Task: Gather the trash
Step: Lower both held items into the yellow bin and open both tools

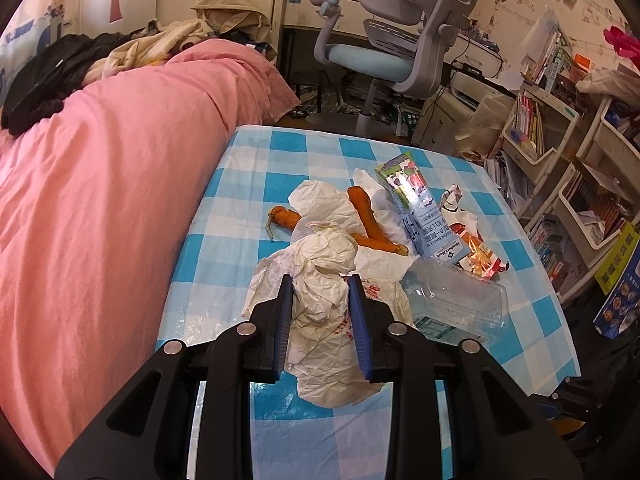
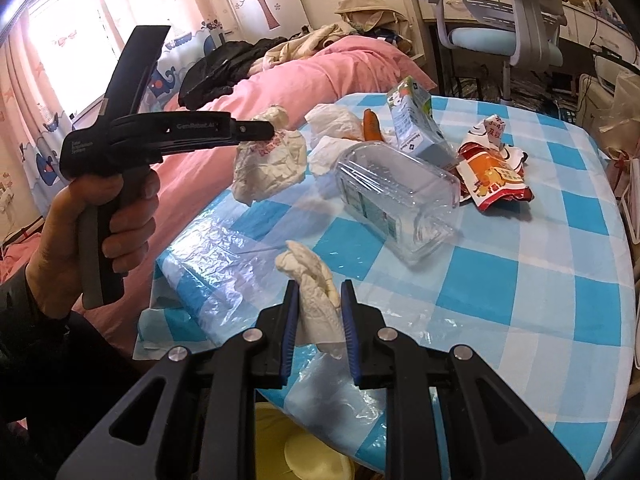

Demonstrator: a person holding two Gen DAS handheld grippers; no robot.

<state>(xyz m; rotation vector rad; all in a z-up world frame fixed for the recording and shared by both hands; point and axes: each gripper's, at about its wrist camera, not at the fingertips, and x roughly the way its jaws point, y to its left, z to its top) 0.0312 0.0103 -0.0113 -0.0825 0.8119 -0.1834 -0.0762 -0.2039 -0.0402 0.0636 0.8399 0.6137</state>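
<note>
A crumpled wrapper is being held between the narrowed jaws of the left gripper, lifted clear of the checked tabletop near its bed-side edge. A smaller paper wad is being clamped by the right gripper, its jaws likewise narrow, above the near rim. More trash is lying mid-tabletop: carrots, tissues, a carton, a clear box and a red packet.
</note>
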